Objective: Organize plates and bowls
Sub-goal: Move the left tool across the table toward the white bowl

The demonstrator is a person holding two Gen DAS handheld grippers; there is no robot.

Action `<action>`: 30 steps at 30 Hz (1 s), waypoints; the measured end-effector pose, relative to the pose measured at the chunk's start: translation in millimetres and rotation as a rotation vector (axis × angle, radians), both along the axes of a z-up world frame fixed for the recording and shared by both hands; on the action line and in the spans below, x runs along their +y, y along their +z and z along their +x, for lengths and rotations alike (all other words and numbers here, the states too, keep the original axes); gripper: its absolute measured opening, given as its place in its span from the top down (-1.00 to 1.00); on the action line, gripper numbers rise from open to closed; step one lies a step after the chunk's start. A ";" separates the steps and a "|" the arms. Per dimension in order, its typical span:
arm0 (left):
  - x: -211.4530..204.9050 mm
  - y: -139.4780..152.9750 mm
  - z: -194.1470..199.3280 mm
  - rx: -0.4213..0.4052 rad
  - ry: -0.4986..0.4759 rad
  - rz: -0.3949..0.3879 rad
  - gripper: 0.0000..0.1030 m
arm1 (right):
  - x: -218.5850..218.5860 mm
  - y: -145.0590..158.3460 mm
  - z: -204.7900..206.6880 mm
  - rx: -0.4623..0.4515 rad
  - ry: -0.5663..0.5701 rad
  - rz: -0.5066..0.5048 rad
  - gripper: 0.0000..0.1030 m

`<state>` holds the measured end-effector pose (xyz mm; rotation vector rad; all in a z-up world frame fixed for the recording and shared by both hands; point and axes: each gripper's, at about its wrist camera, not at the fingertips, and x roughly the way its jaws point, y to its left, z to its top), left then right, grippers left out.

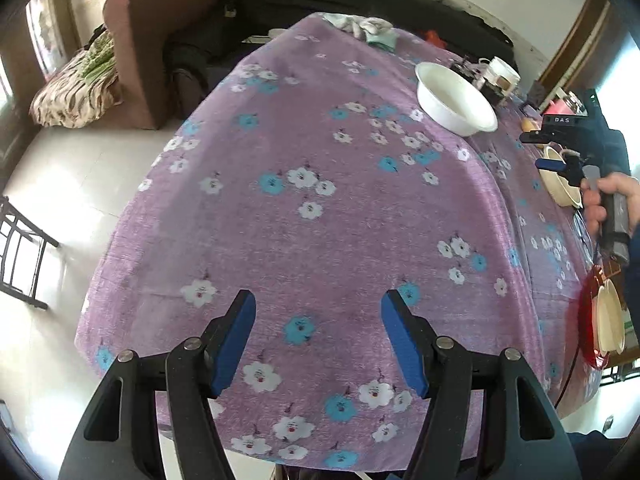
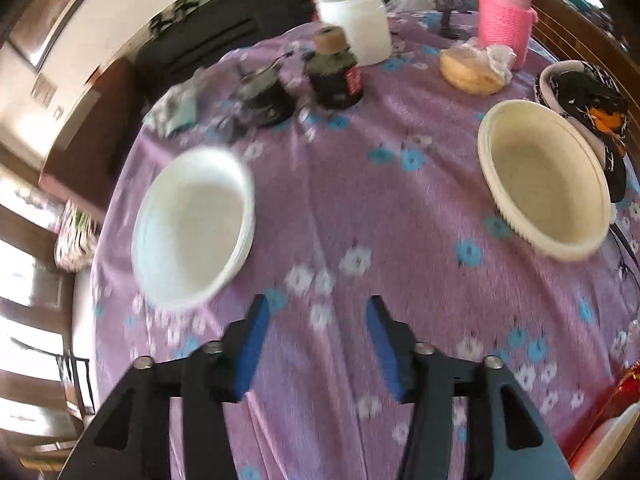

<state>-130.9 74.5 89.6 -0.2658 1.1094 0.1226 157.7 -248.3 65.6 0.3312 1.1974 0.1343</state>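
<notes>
A white bowl (image 1: 456, 100) (image 2: 192, 228) stands upright on the purple flowered tablecloth (image 1: 320, 220). A cream bowl (image 2: 548, 184) (image 1: 558, 190) sits further right. At the right table edge a red plate (image 1: 586, 320) (image 2: 624, 388) carries cream dishes (image 1: 610, 320). My left gripper (image 1: 318, 300) hangs open over bare cloth, nothing between its blue pads. My right gripper (image 2: 318, 304) is open too, over the cloth between the two bowls and touching neither. In the left wrist view a hand (image 1: 600, 200) holds the right gripper (image 1: 538, 151) just above the cream bowl.
Behind the bowls stand a dark jar (image 2: 336, 76), a white tub (image 2: 356, 24), a pink bottle (image 2: 506, 12), bagged bread (image 2: 472, 68) and a small black device (image 2: 264, 96). A crumpled cloth (image 1: 360, 26) lies at the far end. A sofa (image 1: 132, 52) and chair (image 1: 20, 256) stand beyond the table's left edge.
</notes>
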 end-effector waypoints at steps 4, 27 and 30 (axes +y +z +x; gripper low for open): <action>3.4 4.1 4.0 -0.009 0.011 -0.002 -0.26 | 2.8 -11.2 26.5 0.012 0.001 -0.041 -0.18; -6.5 -5.8 32.6 0.031 -0.050 -0.023 -0.26 | 6.7 -54.6 22.2 0.118 0.078 0.013 0.96; -7.3 -3.7 31.4 0.025 -0.048 -0.034 -0.26 | 7.1 -43.6 14.0 0.101 0.092 0.061 0.96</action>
